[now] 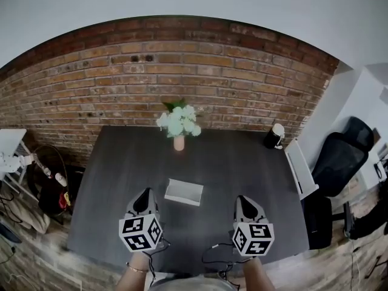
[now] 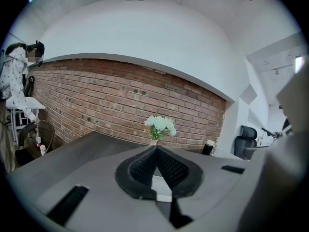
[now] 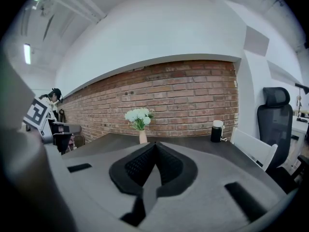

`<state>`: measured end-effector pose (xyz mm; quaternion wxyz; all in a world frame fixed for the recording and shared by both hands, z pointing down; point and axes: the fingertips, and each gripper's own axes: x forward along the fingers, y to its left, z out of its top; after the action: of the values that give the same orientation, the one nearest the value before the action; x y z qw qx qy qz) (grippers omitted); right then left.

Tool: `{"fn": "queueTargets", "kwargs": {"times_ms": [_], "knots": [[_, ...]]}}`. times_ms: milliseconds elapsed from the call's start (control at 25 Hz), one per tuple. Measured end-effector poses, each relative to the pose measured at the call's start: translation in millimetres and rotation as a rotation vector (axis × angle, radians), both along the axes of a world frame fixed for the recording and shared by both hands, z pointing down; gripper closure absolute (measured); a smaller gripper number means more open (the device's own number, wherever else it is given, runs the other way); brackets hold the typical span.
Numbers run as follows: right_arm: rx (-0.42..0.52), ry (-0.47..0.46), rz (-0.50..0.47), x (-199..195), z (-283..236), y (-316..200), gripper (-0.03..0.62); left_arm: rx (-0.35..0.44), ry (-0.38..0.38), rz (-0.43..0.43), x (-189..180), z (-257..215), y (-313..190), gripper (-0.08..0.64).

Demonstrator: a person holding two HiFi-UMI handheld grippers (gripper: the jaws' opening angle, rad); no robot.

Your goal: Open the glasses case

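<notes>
left claw (image 1: 145, 194) clenched, tips pressed together (image 2: 155, 148), nothing gripped. same with the right claw (image 1: 243, 201): clamped tip to tip (image 3: 154, 144), empty. both held above the near part of the table (image 1: 115, 174), side by side and well apart, pointing away from the person toward the far edge and only slightly downward.

between the two and a little ahead of them, flat on the dark table: the glasses case (image 1: 183, 191), white and oblong. long axis running across the table from left to right, its right end slightly nearer the person. touched by neither claw. glimpsed also as a pale strip (image 2: 162, 186) through the gap below the left claw's tips. lid open or closed: cannot tell from here.

farther out, at the table's far middle, a vase of white flowers (image 1: 178, 125); at the far right corner a dark flask with a pale cap (image 1: 274, 136). behind these, a brick wall (image 1: 182, 65). off to the right of the table, a black office chair (image 1: 342, 153).
</notes>
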<state>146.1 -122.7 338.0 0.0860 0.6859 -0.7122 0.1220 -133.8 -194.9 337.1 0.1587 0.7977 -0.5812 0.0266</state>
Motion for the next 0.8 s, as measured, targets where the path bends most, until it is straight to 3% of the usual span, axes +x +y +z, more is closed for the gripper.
{"fn": "queueTargets", "kwargs": {"times_ms": [800], "knots": [[-0.034, -0.030, -0.011, -7.8, 2.9, -3.7, 0.591, -0.045, 0.006, 0.005, -3.7, 15.7, -1.0, 0.565]]}}
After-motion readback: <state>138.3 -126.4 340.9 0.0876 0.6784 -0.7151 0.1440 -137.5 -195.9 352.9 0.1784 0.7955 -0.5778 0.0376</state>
